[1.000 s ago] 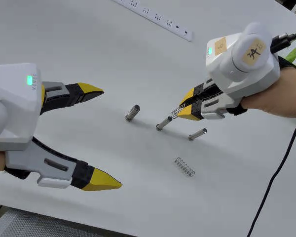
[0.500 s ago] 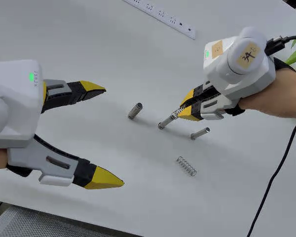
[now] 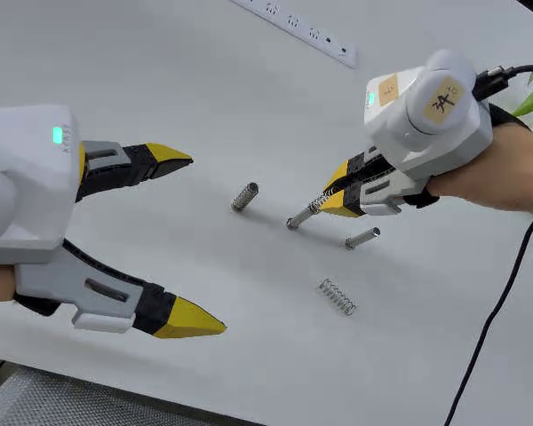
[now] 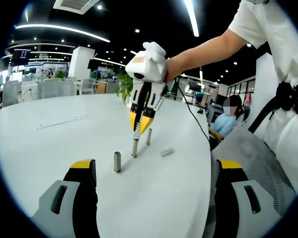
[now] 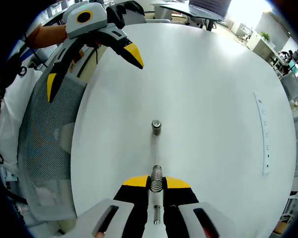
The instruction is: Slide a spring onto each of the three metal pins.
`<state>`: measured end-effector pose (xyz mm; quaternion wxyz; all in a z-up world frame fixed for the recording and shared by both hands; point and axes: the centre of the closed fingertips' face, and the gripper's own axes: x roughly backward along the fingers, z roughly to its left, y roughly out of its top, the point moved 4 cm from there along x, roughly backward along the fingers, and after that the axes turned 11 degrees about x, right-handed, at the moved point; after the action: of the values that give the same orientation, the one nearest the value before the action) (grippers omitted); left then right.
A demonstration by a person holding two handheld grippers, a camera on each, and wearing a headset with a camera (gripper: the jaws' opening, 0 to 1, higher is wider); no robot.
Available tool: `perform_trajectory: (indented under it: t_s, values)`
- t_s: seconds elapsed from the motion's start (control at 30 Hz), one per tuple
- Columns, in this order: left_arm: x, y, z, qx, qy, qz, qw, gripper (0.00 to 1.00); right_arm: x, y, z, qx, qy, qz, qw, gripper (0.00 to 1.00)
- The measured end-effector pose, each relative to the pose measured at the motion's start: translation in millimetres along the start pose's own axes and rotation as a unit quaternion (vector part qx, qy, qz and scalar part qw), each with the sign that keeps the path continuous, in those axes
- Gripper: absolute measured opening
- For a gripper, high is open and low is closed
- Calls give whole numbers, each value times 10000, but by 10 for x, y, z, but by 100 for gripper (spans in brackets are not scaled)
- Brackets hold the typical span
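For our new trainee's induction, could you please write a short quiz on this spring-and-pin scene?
1. True or false: the left gripper is open.
2. What is the right gripper shut on? A) a spring B) a bare pin C) a cable
3. Fill in: the loose spring lies on the ___.
Key: 1 true; 2 A; 3 table.

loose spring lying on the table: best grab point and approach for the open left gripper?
Grip the loose spring at mid-length, jaws across its coils, coming down from above. It lies flat on its side on the table, apart from the bare pin, so the left gripper should be able to straddle it.
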<state>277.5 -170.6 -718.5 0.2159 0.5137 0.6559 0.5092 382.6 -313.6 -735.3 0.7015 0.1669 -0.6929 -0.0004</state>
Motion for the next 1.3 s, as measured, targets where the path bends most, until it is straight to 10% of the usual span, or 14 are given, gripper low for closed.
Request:
perform_trajectory:
  t_s: [1.3]
  values:
    - [-23, -31, 22, 79, -1, 6, 10000, 99, -411, -69, 38, 65, 92, 72, 9999, 7]
